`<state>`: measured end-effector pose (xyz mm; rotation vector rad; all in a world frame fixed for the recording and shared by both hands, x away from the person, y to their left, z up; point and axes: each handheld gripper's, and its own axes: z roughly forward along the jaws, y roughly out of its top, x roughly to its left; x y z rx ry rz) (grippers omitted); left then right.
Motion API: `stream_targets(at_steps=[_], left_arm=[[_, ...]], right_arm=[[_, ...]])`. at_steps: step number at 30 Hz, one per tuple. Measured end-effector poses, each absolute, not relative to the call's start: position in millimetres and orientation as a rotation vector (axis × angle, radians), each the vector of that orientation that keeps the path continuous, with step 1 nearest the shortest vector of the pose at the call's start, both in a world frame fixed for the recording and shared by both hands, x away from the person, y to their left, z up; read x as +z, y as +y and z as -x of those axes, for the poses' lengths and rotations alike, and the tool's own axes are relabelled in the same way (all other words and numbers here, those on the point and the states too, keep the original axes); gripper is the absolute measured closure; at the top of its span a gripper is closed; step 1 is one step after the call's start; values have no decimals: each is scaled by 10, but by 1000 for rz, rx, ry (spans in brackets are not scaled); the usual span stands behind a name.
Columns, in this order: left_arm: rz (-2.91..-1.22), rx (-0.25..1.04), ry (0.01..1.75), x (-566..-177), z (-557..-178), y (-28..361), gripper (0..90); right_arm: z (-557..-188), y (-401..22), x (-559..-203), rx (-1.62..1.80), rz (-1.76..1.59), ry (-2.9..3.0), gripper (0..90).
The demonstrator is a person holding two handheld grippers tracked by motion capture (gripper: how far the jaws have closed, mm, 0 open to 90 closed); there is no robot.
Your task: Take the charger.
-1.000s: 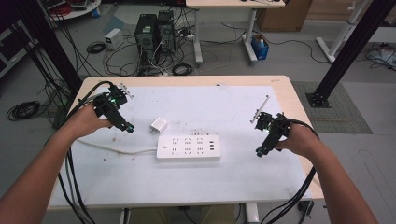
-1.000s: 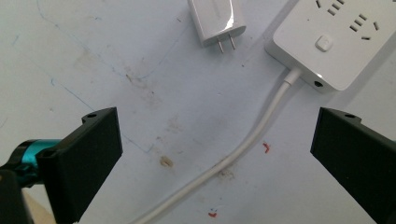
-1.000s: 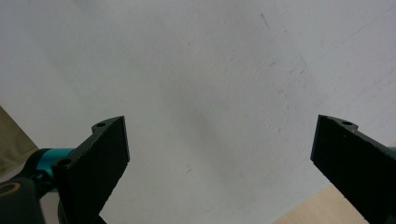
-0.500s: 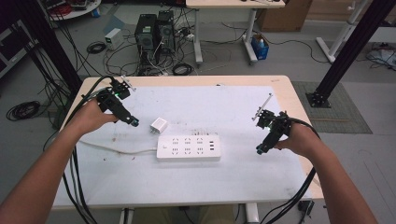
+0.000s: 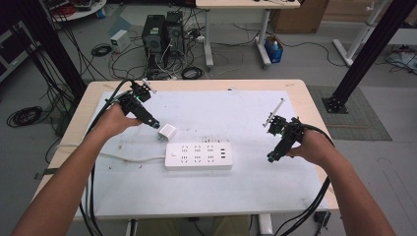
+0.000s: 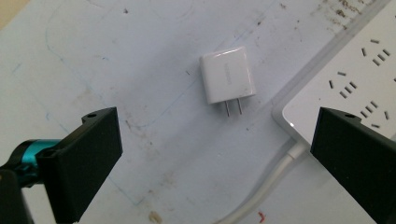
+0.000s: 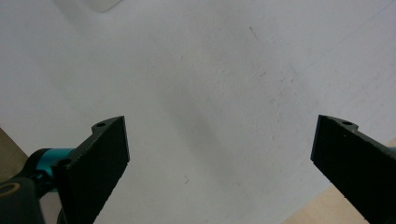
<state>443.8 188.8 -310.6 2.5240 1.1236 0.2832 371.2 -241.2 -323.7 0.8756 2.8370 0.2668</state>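
Surface (image 5: 275,196): a pale wooden top overlaid with a white sheet, scuffed and flecked with dark marks; the wood shows as a border along every edge.
Power strip (image 5: 198,156): white, lying flat near the middle of the surface, long side parallel to the near edge; its white cable (image 5: 133,158) runs off toward the left edge. No plug sits in any of its sockets.
Left hand-held gripper (image 5: 151,121): toward the far left corner, jaws spread wide with nothing between them, tips pointing down at the charger.
Right hand-held gripper (image 5: 271,157): near the right edge, jaws wide apart and empty, over bare sheet.
Charger (image 5: 166,132): small white cube, just beyond the strip's left end, apart from it.
Left gripper view: the charger (image 6: 228,74) lies flat, its two metal prongs pointing toward the camera; a corner of the strip (image 6: 355,88) and its cable (image 6: 266,186) appear at right.
Right gripper view: bare sheet with the wood border at the lower corners.
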Motion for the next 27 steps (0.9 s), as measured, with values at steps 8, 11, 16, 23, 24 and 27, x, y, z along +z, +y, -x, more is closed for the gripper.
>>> stream_targets(at_steps=[8, 11, 16, 23, 24, 27], left_arm=[[-2504, 241, 1149, -3333, -4546, 1771, 21], [-2498, 233, 1158, -3414, -4586, 1727, 21], [-2498, 238, 1192, -3546, -4651, 1637, 21], [-2483, 245, 1257, -3797, -4737, 1544, 20], [-2490, 243, 1250, -3835, -4745, 1534, 21], [-2528, 231, 1248, -3949, -4763, 1501, 21]], right_arm=[[-3705, -2399, -3250, 262, -909, 2848, 37], [-3713, -2418, -3249, 270, -896, 2849, 37], [-3711, -2418, -3252, 276, -901, 2848, 37], [-3691, -2438, -3261, 283, -935, 2856, 37], [-3695, -2452, -3265, 286, -918, 2857, 37], [-3692, -2477, -3280, 303, -917, 2858, 37]])
